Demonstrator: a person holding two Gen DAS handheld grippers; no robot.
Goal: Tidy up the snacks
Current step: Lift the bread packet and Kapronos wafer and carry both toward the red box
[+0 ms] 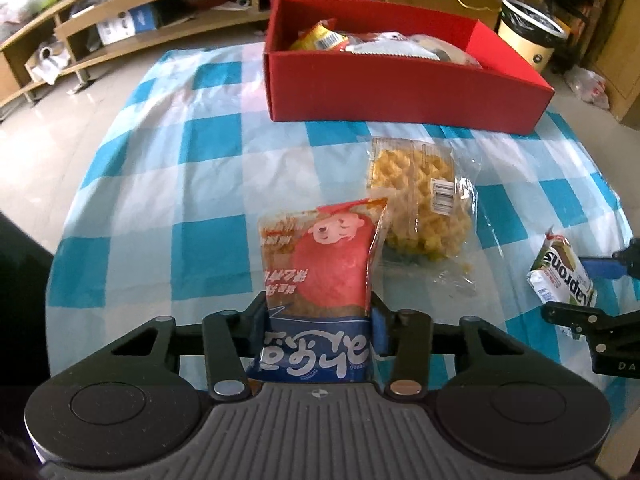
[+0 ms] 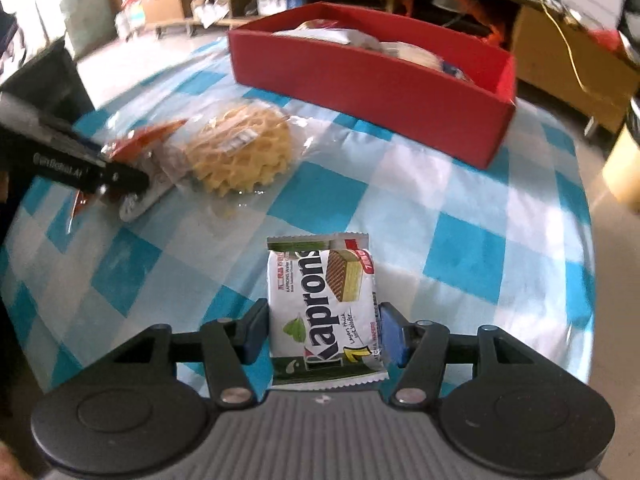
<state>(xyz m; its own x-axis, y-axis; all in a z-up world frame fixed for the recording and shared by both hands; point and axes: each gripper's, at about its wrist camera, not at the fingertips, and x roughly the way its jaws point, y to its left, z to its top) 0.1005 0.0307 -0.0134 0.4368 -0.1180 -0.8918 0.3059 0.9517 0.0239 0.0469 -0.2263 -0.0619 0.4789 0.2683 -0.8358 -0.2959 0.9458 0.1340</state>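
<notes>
Though crinkled, glossy flat wafer packet (image 2: 326, 308), claw-clamped (image 2: 324, 338)

Pale tiled floor (image 1: 48, 136), wooden shelving (image 1: 120, 12)

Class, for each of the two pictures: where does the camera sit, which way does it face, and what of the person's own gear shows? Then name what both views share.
Left wrist: on the left gripper, looking down along its fingers at the red-and-blue snack packet it grips; the right gripper shows at the right edge.
Right wrist: on the right gripper, gripping the Kaprons wafer packet; the left gripper shows at left.
Shared: red box, clear waffle bag, checked cloth.
</notes>
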